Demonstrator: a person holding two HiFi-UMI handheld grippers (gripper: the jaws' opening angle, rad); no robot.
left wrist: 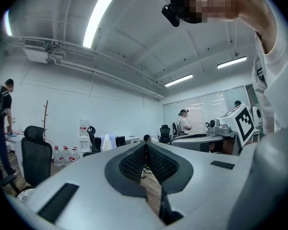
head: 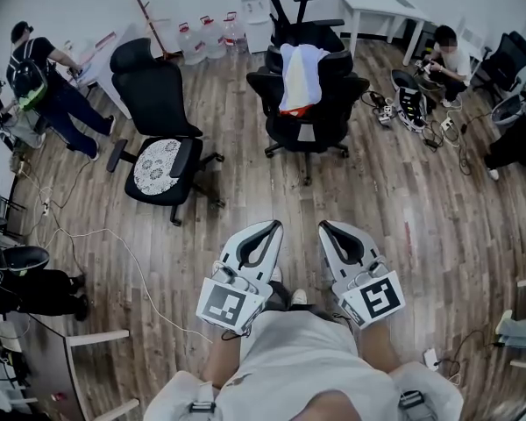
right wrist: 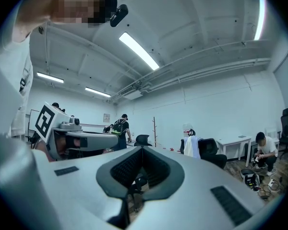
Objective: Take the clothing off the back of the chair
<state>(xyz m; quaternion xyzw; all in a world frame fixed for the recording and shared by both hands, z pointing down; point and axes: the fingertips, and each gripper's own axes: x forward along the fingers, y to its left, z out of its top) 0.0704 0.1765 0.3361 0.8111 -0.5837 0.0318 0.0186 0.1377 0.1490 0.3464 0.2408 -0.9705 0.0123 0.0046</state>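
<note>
A white garment [head: 300, 75] with a red edge hangs over the back of a black office chair [head: 309, 121] in the middle of the room. It shows small and far off in the left gripper view as the white garment [left wrist: 106, 142], and in the right gripper view as the white garment [right wrist: 192, 147]. My left gripper [head: 273, 227] and right gripper [head: 325, 227] are side by side near my body, well short of the chair, both pointing toward it. The left gripper [left wrist: 146, 145] and right gripper [right wrist: 142, 150] are both shut, with nothing in them.
A second black chair [head: 162, 130] with a lace cushion stands to the left. Water bottles [head: 206, 33] and a coat rack [head: 145, 11] line the far wall by a white table [head: 381, 7]. One person [head: 44, 77] stands left, another [head: 447, 60] sits right among cables.
</note>
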